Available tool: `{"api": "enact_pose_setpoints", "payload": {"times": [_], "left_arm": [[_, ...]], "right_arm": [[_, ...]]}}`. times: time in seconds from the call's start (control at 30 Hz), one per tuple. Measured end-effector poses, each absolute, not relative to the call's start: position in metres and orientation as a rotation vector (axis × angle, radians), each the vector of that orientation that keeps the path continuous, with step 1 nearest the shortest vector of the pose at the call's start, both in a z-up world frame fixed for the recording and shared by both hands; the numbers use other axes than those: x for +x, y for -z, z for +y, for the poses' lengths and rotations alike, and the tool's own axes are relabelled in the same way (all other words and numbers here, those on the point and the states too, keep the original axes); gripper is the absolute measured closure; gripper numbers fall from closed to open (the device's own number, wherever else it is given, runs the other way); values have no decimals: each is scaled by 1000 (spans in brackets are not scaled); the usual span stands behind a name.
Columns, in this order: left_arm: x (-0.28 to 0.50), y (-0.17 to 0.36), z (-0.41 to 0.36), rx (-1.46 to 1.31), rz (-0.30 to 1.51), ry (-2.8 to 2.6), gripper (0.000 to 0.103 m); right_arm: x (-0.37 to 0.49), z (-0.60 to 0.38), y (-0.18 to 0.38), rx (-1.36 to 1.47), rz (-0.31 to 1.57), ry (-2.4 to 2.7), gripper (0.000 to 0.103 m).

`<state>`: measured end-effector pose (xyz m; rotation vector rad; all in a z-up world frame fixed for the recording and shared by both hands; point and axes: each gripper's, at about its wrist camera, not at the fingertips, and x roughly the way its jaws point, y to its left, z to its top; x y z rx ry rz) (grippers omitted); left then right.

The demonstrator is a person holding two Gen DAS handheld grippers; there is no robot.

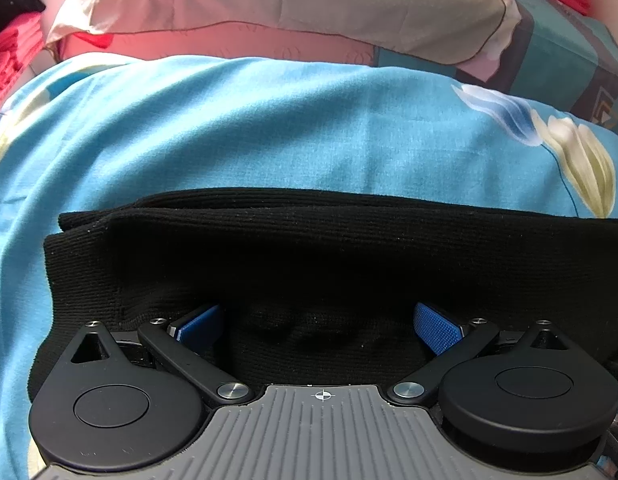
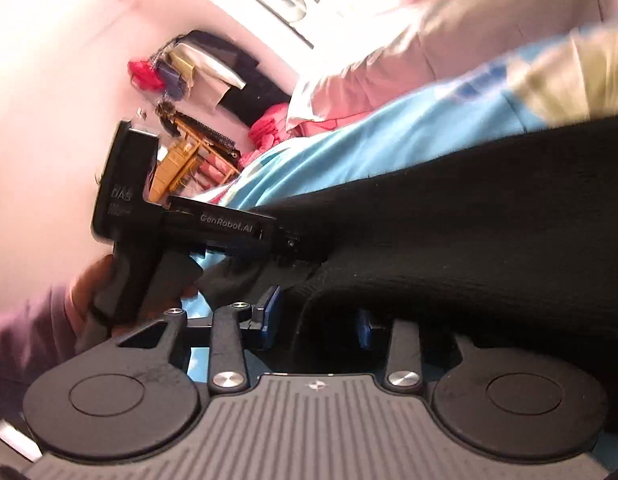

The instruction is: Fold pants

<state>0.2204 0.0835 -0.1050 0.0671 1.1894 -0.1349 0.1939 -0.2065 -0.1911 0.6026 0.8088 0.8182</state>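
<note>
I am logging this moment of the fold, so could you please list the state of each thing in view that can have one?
black pants: lying on the bed, folded over in layers.
left gripper: open, fingers spread wide over the pants' near edge.
right gripper: partly open, a fold of the pants between its fingers; grip uncertain.
blue bedsheet: spread out, lightly wrinkled.
pillow: lying flat at the bed's far side.

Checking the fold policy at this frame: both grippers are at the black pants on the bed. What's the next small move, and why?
Probably close the left gripper on the pants: its pads stand wide apart with a bunched edge of fabric between them, not pinched. The right gripper looks narrower, with a roll of fabric between its pads, though grip isn't certain. With both holding, the fold across the blue sheet can start.
</note>
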Motion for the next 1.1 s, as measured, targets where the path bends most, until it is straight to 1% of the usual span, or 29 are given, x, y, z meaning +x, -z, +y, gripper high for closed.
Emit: {"api": "enact_pose_setpoints", "payload": {"times": [0.03,0.07,0.1,0.13,0.17,0.2,0.23,0.27,0.3,0.33,0.4,0.47,0.5,0.57,0.63,0.7,0.73,0.77,0.8,0.83,0.87,0.93,1.03,1.07,1.1], "left_arm": [[220,105,83,66,1189,135,0],[220,105,83,66,1189,137,0],[220,105,84,67,1189,140,0],[220,105,84,67,1187,142,0],[219,104,85,65,1185,143,0],[219,104,85,64,1183,143,0],[219,105,85,64,1181,141,0],[219,105,84,66,1179,138,0],[219,105,84,69,1178,135,0],[218,105,83,72,1177,132,0],[219,105,83,71,1177,133,0],[219,105,84,68,1176,138,0],[219,105,84,67,1173,140,0],[218,105,85,66,1167,138,0],[217,106,84,71,1161,134,0],[215,106,84,74,1153,131,0],[214,107,84,75,1148,129,0],[214,107,84,76,1144,127,0],[213,107,83,79,1139,123,0],[211,107,83,83,1135,121,0],[210,107,83,84,1130,118,0],[207,107,82,85,1123,112,0],[206,108,83,86,1116,112,0],[206,108,82,86,1115,111,0],[206,108,82,85,1114,109,0]], "right_arm": [[194,-199,194,604,863,-906,51],[193,-187,198,596,954,-1041,42],[188,-180,198,536,978,-1099,42],[185,-179,194,454,933,-1094,45],[187,-180,191,417,909,-1056,51],[197,-185,191,461,897,-996,55],[207,-196,195,578,888,-931,62],[214,-205,201,710,880,-876,64],[215,-208,205,788,879,-840,63],[210,-200,205,766,885,-861,58],[193,-172,205,573,1004,-1035,49],[164,-167,191,345,920,-1054,49],[160,-172,188,326,928,-1040,49],[160,-194,186,393,982,-976,49],[157,-218,181,428,994,-916,46],[156,-230,161,460,909,-874,44],[155,-239,155,515,859,-844,41],[157,-246,151,573,815,-806,36],[158,-252,150,619,769,-745,35],[162,-269,154,643,738,-653,37],[168,-283,159,650,734,-588,58],[178,-317,169,689,728,-492,93],[173,-385,168,736,648,-345,97],[170,-408,166,750,630,-291,102],[167,-430,165,755,608,-231,103]]}}
